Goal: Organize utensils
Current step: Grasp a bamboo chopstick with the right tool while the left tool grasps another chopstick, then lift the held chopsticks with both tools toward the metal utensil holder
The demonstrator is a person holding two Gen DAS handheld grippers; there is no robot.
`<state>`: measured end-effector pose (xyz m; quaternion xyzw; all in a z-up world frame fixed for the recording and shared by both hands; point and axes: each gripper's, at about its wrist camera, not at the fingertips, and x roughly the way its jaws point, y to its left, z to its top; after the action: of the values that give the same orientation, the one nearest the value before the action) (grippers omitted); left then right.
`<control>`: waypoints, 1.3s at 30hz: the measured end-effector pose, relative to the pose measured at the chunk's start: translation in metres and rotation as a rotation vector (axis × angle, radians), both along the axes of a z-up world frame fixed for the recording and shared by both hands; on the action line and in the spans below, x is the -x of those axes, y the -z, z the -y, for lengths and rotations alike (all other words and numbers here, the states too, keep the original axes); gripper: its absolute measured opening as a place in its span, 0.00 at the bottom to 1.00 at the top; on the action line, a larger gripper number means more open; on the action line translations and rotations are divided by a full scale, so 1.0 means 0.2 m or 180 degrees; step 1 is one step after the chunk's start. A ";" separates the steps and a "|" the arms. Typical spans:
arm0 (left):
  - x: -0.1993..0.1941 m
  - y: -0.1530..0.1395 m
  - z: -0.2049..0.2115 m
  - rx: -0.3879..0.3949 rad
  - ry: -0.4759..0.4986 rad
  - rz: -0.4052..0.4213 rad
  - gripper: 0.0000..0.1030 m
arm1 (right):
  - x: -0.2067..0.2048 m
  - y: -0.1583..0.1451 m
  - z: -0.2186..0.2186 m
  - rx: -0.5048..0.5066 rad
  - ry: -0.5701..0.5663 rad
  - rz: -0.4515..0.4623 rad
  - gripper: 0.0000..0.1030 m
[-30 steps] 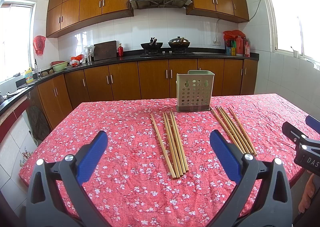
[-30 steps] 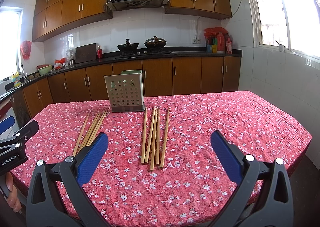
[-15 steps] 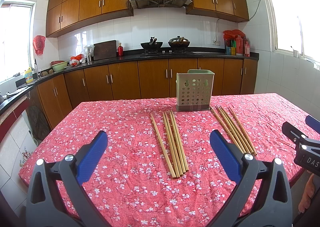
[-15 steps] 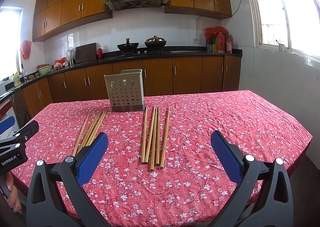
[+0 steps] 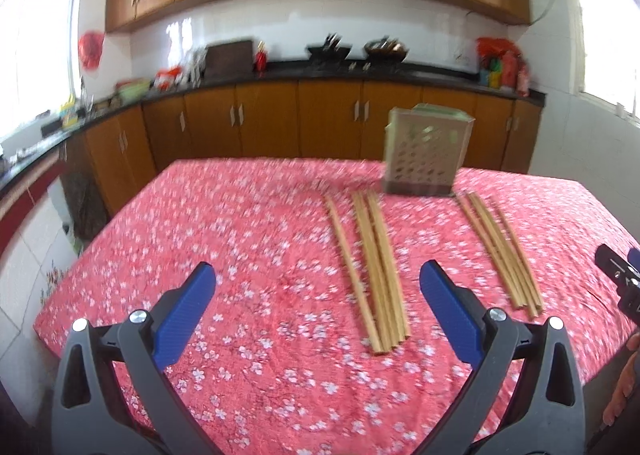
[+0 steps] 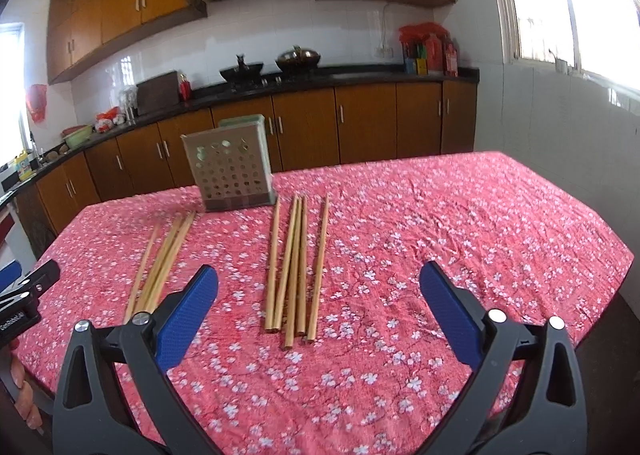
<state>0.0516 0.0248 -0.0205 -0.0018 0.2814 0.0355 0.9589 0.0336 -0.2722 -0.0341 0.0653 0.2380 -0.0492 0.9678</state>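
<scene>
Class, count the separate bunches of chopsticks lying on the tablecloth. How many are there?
2. In the right wrist view, the left bunch lies in front of the perforated holder towards its left, and the right bunch lies towards its right. None seems hidden.

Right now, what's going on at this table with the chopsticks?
A person holds a two-finger gripper in each hand above a table with a red floral cloth. The left gripper and right gripper are both open and hold nothing. Two bundles of wooden chopsticks, the left bundle and the right bundle, lie flat in front of a perforated utensil holder. None are visibly in the holder yet.
</scene>
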 end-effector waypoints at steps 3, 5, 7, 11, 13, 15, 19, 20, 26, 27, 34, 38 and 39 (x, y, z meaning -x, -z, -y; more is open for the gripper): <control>-0.12 0.03 -0.07 0.0146 -0.0077 -0.0269 0.96 | -0.18 0.06 0.06 -0.0098 0.0048 -0.0313 0.74; -0.19 0.06 -0.10 0.0220 -0.0089 -0.0378 0.96 | -0.29 0.10 0.10 -0.0201 0.0038 -0.0515 0.59; -0.25 0.07 -0.11 0.0216 -0.0088 -0.0436 0.96 | -0.41 0.15 0.12 -0.0318 -0.0007 -0.0689 0.49; -0.36 0.11 -0.11 0.0201 -0.0026 -0.0564 0.81 | -0.57 0.23 0.10 -0.0364 -0.0128 -0.0962 0.30; -0.41 0.14 -0.11 0.0258 0.0017 -0.0677 0.70 | -0.60 0.28 0.09 -0.0348 -0.0152 -0.1058 0.25; -0.44 0.17 -0.10 0.0342 0.0064 -0.0779 0.63 | -0.62 0.33 0.07 -0.0339 -0.0179 -0.1163 0.21; -0.51 0.24 -0.08 0.0455 0.0181 -0.0968 0.47 | -0.64 0.39 0.06 -0.0309 -0.0208 -0.1215 0.08; -0.53 0.25 -0.07 0.0482 0.0207 -0.1013 0.44 | -0.65 0.40 0.08 -0.0329 -0.0207 -0.1200 0.07; -0.60 0.32 -0.05 0.0715 0.0381 -0.1232 0.23 | -0.63 0.39 0.11 -0.0353 -0.0180 -0.1190 0.08; -0.60 0.33 -0.04 0.0720 0.0399 -0.1252 0.20 | -0.64 0.39 0.10 -0.0330 -0.0181 -0.1189 0.08; -0.61 0.38 0.03 0.0538 0.0444 -0.1343 0.09 | -0.67 0.40 0.10 -0.0292 -0.0198 -0.1186 0.08; -0.69 0.37 0.01 0.0435 0.0394 -0.1345 0.08 | -0.72 0.41 0.10 -0.0224 -0.0232 -0.1191 0.08; -0.71 0.37 0.00 0.0413 0.0377 -0.1337 0.08 | -0.74 0.41 0.11 -0.0227 -0.0228 -0.1186 0.07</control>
<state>0.1945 0.0256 -0.0954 -0.0395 0.4762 -0.0394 0.8776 0.1808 -0.2946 -0.1155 0.0809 0.4169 -0.0175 0.9052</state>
